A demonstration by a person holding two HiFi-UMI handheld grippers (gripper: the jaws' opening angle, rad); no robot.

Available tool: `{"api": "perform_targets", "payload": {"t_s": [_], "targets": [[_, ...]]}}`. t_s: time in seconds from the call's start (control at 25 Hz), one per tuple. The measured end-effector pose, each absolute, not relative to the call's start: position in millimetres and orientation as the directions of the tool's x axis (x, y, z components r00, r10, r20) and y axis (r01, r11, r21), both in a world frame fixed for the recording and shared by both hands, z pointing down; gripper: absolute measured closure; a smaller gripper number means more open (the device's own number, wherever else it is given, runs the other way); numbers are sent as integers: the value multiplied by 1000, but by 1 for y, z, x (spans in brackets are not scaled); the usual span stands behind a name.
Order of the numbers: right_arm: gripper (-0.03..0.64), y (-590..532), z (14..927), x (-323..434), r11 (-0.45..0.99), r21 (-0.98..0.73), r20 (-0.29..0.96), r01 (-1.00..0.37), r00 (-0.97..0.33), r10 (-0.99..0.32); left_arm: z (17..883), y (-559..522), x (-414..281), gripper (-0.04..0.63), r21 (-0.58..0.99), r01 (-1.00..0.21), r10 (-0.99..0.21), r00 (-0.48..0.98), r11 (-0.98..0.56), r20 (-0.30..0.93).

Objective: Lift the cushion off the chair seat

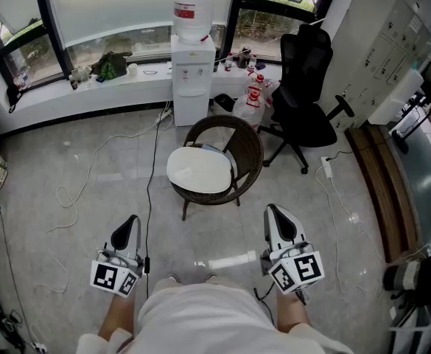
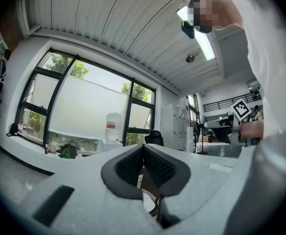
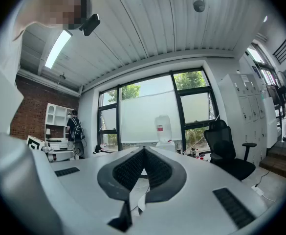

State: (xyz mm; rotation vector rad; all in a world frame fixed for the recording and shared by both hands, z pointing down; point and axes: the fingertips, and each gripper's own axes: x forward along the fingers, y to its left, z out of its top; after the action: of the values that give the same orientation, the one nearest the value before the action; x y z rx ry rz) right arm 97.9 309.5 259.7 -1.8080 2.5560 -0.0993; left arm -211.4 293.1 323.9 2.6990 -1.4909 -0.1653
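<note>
both sets of jaws are pressed together, pad against pad, with nothing pinched. the left gripper [image 2: 143, 148] shows its two black ribbed pads meeting at the tip in its own view, and the right gripper [image 3: 143, 152] looks just the same in its view. in the head view both sit low in front of the person, left one on the left, right one on the right. each points level toward the chair [image 1: 250, 147] and is well short of it.

the cushion [image 1: 199, 169] is a white, roundish pad lying flat on the seat of that brown wicker chair. the chair stands on the grey tiled floor [image 1: 90, 161] straight ahead, roughly midway between where the two grippers point. neither gripper touches the cushion.

behind the chair a white water dispenser [image 1: 191, 80] stands against the window ledge with a big bottle [image 1: 194, 9] on top. a black office chair [image 1: 307, 87] is off to the right of the wicker one, near it but apart. a black cable [image 1: 152, 161] and a white cable [image 1: 71, 198] trail over the floor on the left side.
</note>
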Motion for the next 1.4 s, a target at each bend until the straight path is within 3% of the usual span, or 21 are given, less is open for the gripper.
{"api": "perform_targets", "payload": {"t_s": [0.64,0.68,0.8,1.08,1.4], "targets": [[615,303,263,108,324,-149,-9,-934,-326,-945,327,283,-201,575,119,-804,-812,580,-583,-59],[615,302,263,111,324,-150,-9,-934,-326,-945,327,281,-198,551,122,-803,-811,582,-584,-53],[615,301,265,118,326,-155,-9,-932,-329,-944,333,274,-192,335,138,-810,-820,572,-570,-25],[615,301,270,146,330,-163,-8,-930,-333,-943,344,261,-191,128,129,-876,-882,471,-465,24],[615,293,286,180,368,-152,4,-917,-373,-928,355,257,-164,115,119,-889,-890,451,-441,69]]}}
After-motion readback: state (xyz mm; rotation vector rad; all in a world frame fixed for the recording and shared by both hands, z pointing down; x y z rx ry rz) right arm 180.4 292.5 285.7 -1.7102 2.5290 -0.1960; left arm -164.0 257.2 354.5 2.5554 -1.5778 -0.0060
